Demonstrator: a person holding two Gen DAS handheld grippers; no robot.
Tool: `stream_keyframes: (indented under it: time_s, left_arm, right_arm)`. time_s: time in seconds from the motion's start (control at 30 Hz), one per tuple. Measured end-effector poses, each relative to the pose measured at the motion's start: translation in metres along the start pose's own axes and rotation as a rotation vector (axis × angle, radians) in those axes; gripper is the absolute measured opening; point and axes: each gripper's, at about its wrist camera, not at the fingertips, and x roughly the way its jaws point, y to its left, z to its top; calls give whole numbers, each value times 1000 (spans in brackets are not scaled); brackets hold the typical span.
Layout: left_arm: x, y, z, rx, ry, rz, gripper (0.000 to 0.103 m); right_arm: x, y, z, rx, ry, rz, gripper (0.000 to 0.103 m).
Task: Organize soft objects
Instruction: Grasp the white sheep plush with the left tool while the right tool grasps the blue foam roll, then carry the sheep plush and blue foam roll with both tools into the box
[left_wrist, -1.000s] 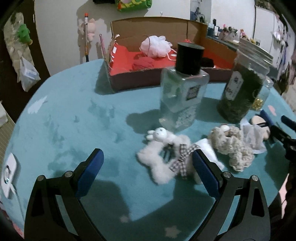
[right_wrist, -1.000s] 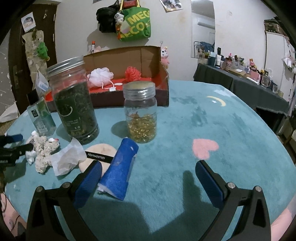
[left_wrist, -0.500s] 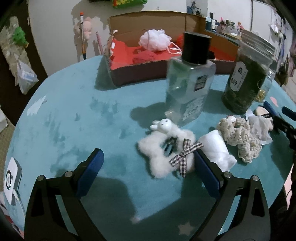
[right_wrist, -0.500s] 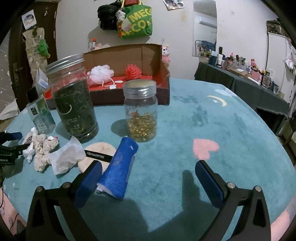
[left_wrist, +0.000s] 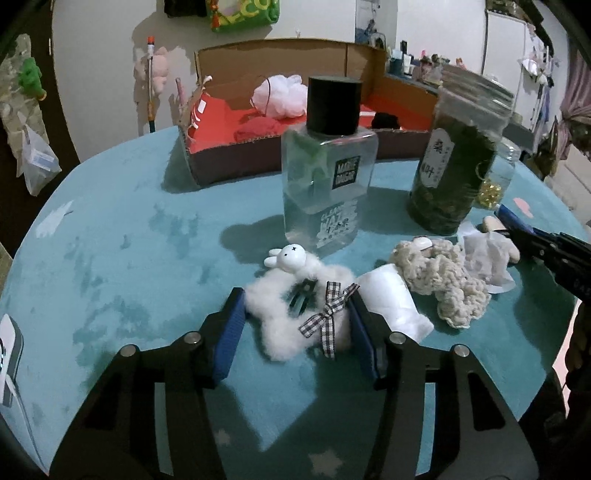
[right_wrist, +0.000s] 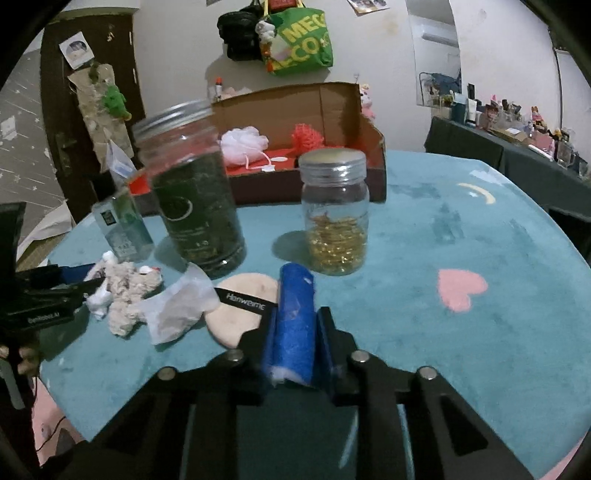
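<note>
Left gripper closing on fluffy rabbit; right gripper closing on blue roll beside "Hanweime" puff.

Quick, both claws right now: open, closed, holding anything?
Left claw: closing on the fluffy white scrunchie.
Right claw: closing on the blue roll.

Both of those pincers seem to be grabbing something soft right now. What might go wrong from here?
The left gripper is closing around the fluffy white scrunchie, and the clear bottle stands just behind it; lifting forward could knock it over. The white roll touches the right pad and may get dragged. The right gripper is closing on the blue roll, which partly overlaps the round puff; that may shift.
</note>
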Motion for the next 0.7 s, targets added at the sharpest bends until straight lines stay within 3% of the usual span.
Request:
stream_keyframes:
  time_s: [0.3,0.7]
  left_arm:
    - [-35,1,-6,-43,-85,7,51]
    - [-40,-43,4,-4,-122,-145,51]
  right_arm:
    - [-17,0,4,-8,-55,-13,22]
    - [-20,21,2,-52,-62,36,22]
